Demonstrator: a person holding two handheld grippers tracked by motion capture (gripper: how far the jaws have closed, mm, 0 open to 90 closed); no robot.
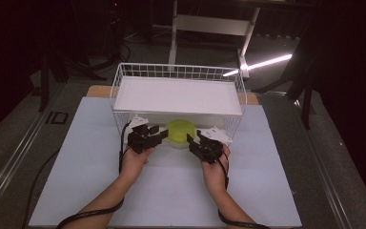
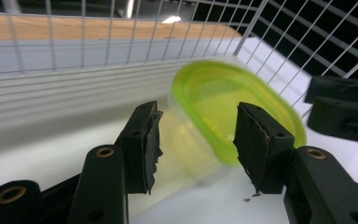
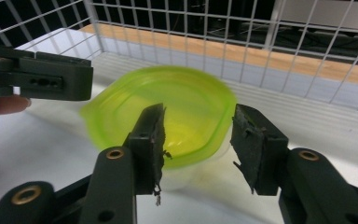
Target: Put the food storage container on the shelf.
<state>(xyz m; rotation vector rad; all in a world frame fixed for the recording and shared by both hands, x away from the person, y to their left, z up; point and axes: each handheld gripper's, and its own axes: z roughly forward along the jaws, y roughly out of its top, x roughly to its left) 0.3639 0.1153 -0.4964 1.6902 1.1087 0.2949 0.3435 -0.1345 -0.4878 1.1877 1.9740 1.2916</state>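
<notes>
- Clear plastic container with lime-green lid (image 1: 181, 132) sits on the white table (image 1: 171, 191) at the front opening of the white wire basket (image 1: 124, 81), just below the basket's white shelf (image 1: 176, 95), 12 o'clock from both hands.
- Left gripper (image 1: 158, 134) at the container's 9 o'clock, right gripper (image 1: 190, 140) at its 3 o'clock; both point in at it.
- Left gripper view: jaws spread, container (image 2: 223, 121) seen between them but farther off; pads look clear of its wall, no pinch visible. Container looks tilted and blurred.
- Right gripper view: jaws spread, container (image 3: 177, 107) beyond the tips, left pad overlaps the lid rim in the picture; cannot tell whether it touches. No grip seen.
- Other gripper shows at 9 o'clock in the right gripper view, at 3 o'clock in the left gripper view, close to the lid.
- Contents: container wall is see-through with a yellowish tint; nothing distinct visible inside, looks empty, not certain. Basket holds nothing else visible at floor level beside this container.
- Risk: neither gripper seems to hold it, so a nudge from one side could tip or slide the light container.
- Risk: closing on the thin lid rim instead of the body could pop the lid or let it slip.
- Risk: the two grippers are close; closing in together could knock jaws.
- Risk: lifting straight up could hit the shelf or wires.
</notes>
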